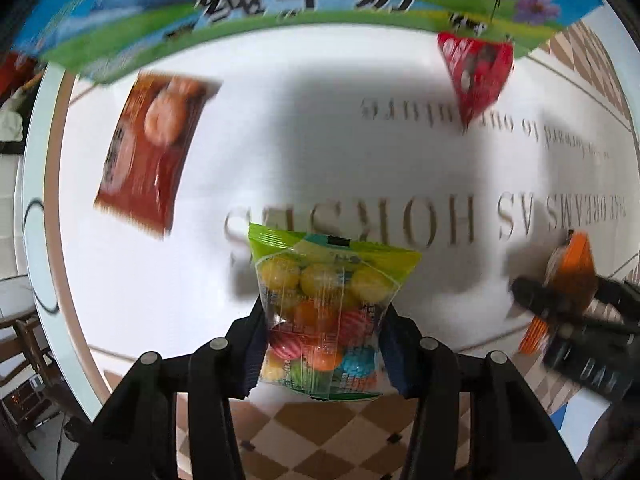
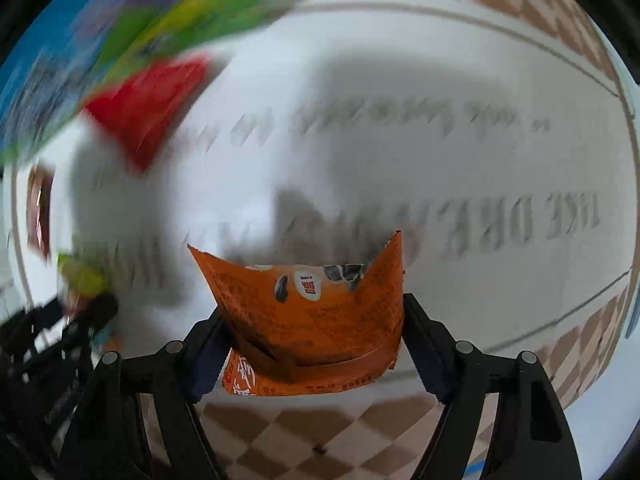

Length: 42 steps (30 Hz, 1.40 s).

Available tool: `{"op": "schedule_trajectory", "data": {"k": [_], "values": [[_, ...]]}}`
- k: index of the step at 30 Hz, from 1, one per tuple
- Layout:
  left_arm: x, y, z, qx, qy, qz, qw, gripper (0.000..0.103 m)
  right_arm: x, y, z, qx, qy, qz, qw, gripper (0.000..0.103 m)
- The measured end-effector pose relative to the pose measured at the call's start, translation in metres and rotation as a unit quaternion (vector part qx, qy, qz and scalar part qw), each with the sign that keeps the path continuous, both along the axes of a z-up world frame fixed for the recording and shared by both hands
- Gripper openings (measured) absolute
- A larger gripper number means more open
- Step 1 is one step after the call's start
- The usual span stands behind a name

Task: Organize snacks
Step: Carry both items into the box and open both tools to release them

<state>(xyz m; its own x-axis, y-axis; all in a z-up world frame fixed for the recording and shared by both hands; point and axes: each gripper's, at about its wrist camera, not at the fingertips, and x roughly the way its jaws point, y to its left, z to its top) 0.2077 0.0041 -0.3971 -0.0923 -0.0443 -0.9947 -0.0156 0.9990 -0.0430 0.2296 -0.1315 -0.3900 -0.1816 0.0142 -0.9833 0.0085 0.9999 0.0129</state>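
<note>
Both grippers are loaded — the left gripper [image 1: 320, 328] pinching a candy bag [image 1: 324, 312], the right gripper [image 2: 316, 336] an orange packet [image 2: 308, 312] — while a brown packet [image 1: 154, 148] and red packet [image 1: 476, 76] lie unsorted before the milk carton [image 1: 280, 4] on the worktop [image 1: 320, 140].

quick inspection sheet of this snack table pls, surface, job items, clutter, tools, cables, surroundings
surface: white tablecloth with grey lettering and a brown checked border
job's things: clear candy bag with coloured balls; orange packet; brown-red packet and red packet lying on the cloth; large blue-green milk carton at the far edge
clutter: nothing seen
grippers: left tool shut on the candy bag; right tool shut on the orange packet; both packets held above the cloth
cables: nothing seen
surroundings: wooden chair beyond the table's left edge; the rest is too blurred to tell
</note>
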Motion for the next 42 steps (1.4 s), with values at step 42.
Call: {"op": "schedule_trajectory", "data": {"k": [42], "values": [[-0.006,0.038,0.094,-0.059,-0.043,0.047,0.9962,0.044,-0.049,0.024,0.078,0.049,-0.072,0.022,0.996,0.064]]}}
